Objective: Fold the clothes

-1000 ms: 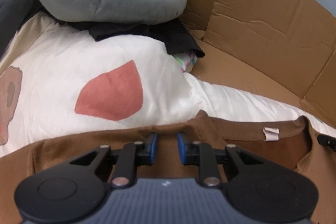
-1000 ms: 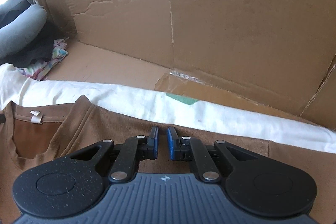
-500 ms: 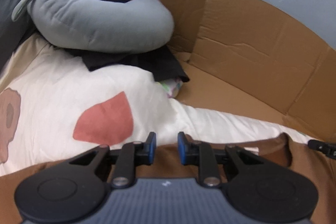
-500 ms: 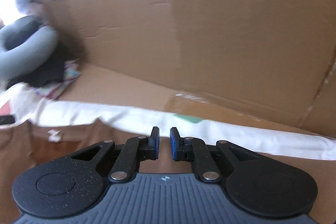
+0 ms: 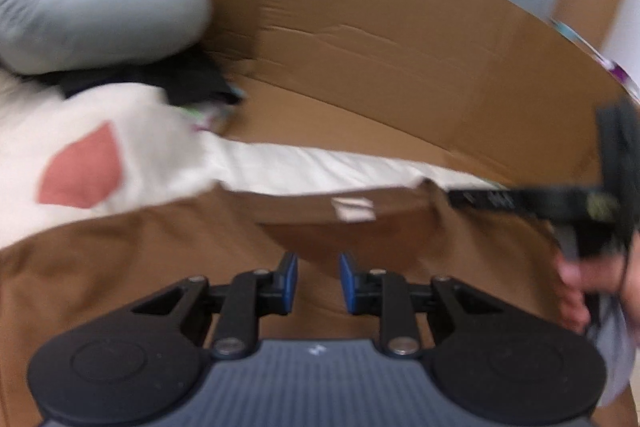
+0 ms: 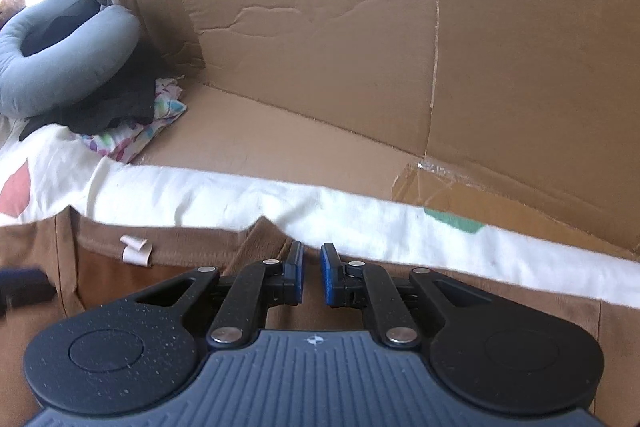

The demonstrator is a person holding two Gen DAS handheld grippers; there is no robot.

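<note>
So far I see the brown cotton T-shirt (image 6: 480, 307) lying spread, collar toward the white bedsheet's (image 6: 240, 195) far edge, no fold visible, while my left gripper (image 5: 318, 281) and right gripper (image 6: 311, 277) hover slightly parted above it, holding nothing.

Brown shirt (image 6: 440, 307), flat, collar up

Black gripper (image 6: 311, 275) linkages, blue pads (image 6: 329, 273), silver screws.

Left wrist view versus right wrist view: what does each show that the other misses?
Only the left wrist view shows the person's hand holding the right gripper at the brown shirt's collar. Only the right wrist view shows the green patch on the white sheet and the patterned cloth clearly. Both show the shirt, its neck label, the grey pillow and the cardboard.
</note>
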